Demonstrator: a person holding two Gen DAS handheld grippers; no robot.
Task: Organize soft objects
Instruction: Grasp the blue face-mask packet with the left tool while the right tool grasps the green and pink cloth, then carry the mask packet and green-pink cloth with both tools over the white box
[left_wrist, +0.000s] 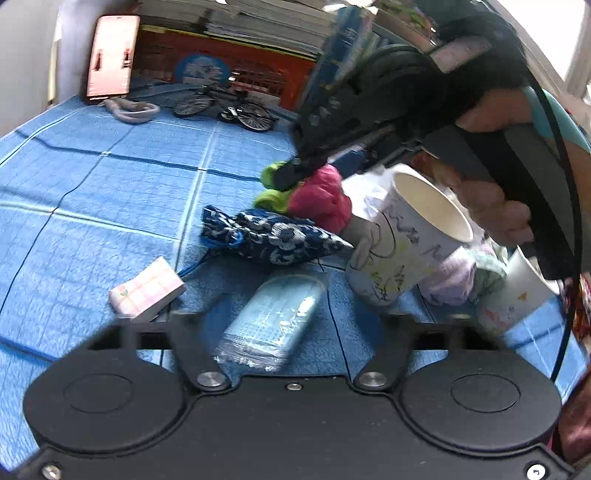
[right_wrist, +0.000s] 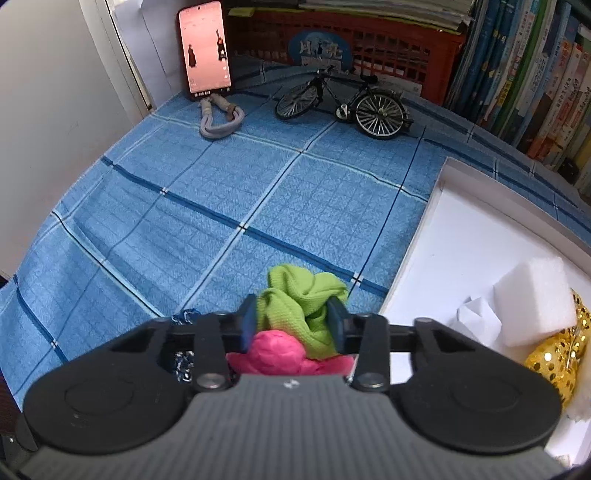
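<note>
- Left wrist view: a blue checked cloth (left_wrist: 110, 192) covers the table. The left gripper (left_wrist: 275, 325) sits low in the picture, and a clear pack of pale blue face masks (left_wrist: 269, 321) lies between its fingers. The fingertips are blurred and mostly hidden, so I cannot tell whether they press on the pack. Beyond it lie a dark blue flowered pouch (left_wrist: 273, 236), a pink checked tissue packet (left_wrist: 147, 291) and a tilted paper cup (left_wrist: 406, 240). Further off, the right gripper (left_wrist: 295, 173), held in a person's hand (left_wrist: 491, 206), is down on a green and pink bundle.
- Right wrist view: the right gripper (right_wrist: 293, 321) has its blue pads clamped on the green cloth (right_wrist: 295, 299), with the pink cloth (right_wrist: 273, 350) bunched just beneath. To the right is a white box (right_wrist: 436, 236) holding a foam block (right_wrist: 532, 302) and something gold and sequinned (right_wrist: 554, 354).
- Step in hand: grasping a soft item. Next, I judge, comes a lift and a carry right into the box, minding that the pink cloth may drag along.
</note>
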